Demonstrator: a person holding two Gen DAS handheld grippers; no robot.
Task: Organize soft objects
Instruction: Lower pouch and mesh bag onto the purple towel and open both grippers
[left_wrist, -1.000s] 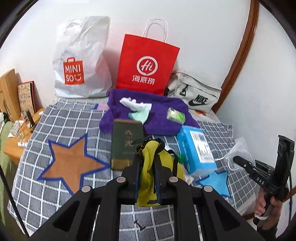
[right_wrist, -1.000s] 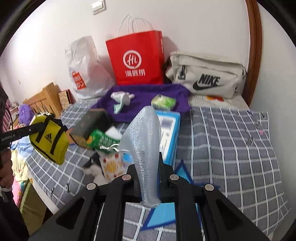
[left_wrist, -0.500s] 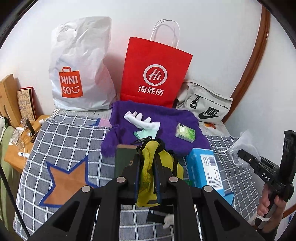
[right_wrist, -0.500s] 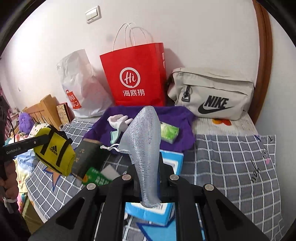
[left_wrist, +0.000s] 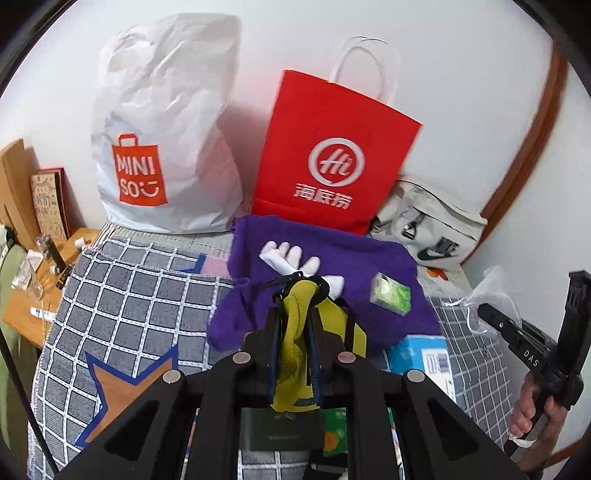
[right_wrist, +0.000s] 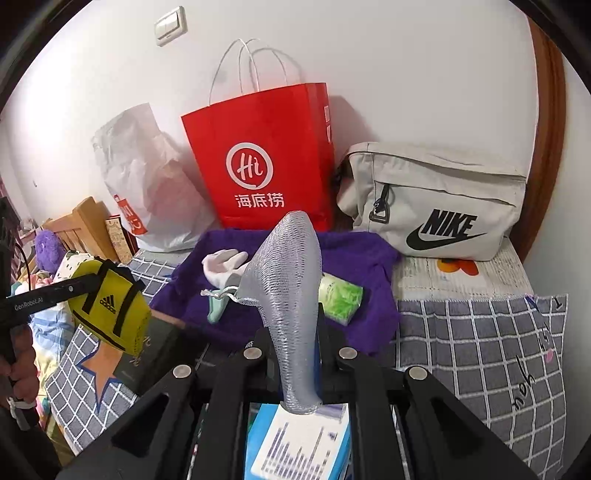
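Bed (left_wrist: 122, 295) with grey checked cover carries everything; star patch at its left edge. Against the wall along the bed's far edge, left to right: white plastic shopping bag (left_wrist: 166, 122), red paper bag (right_wrist: 266, 155) standing upright, beige sling bag (right_wrist: 436, 199) lying on its side at the far right corner. Purple towel (left_wrist: 332, 254) is spread on the cover just in front of the red bag, touching its base. On the towel: white glove (right_wrist: 221, 266) toward the left, green tissue pack (right_wrist: 338, 297) toward the right, well apart from each other. Blue box (right_wrist: 303, 443) sits on the cover near the bed's front edge, right under the right gripper; dark book (right_wrist: 147, 354) lies to its left, beside the star patch. Left gripper (left_wrist: 295, 332) narrow, clamped on yellow pouch (right_wrist: 110, 306) with black straps, held in the air above the bed's left side, clear of the cover. Right gripper (right_wrist: 291, 350) fully closed on grey mesh pouch (right_wrist: 288, 288), which stands up out of the jaws, drawstring hanging off its left side, in the air over the blue box. A hand (left_wrist: 535, 413) grips the right gripper's handle at the bed's right edge.
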